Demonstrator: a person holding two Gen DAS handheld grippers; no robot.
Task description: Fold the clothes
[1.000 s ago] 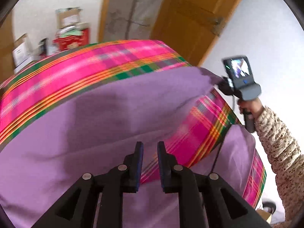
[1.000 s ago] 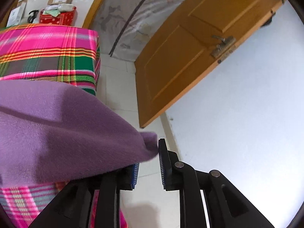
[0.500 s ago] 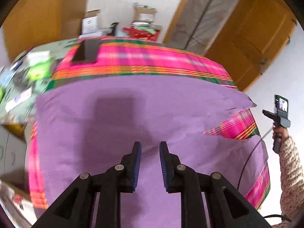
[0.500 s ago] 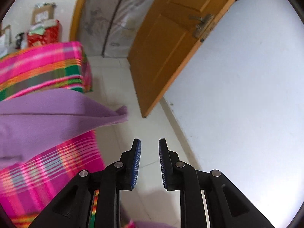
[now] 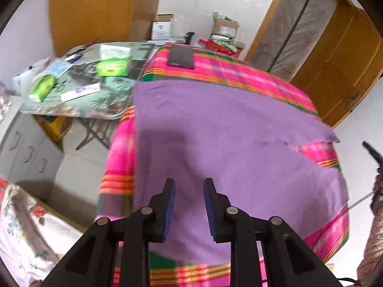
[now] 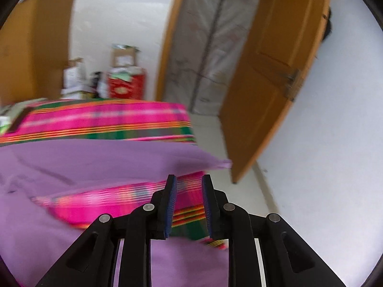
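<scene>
Plaid bedspread (image 5: pixel 229 71) covers bed. Purple garment (image 5: pixel 215 129) lies spread flat on top, one fold laid, right corner (image 6: pixel 222 163) slightly lifted. Left gripper (image 5: pixel 189 205) above near hem, jaws opening, nothing between. Right gripper (image 6: pixel 188 205) likewise opening, empty. Next fold, judged: pinch both near corners evenly, carry across together, align edges.

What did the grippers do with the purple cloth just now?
The right gripper let go of the purple cloth corner, which dropped flat onto the plaid cover. Both grippers pulled back, jaws opening and empty; the left gripper too. The cover stayed put.
</scene>
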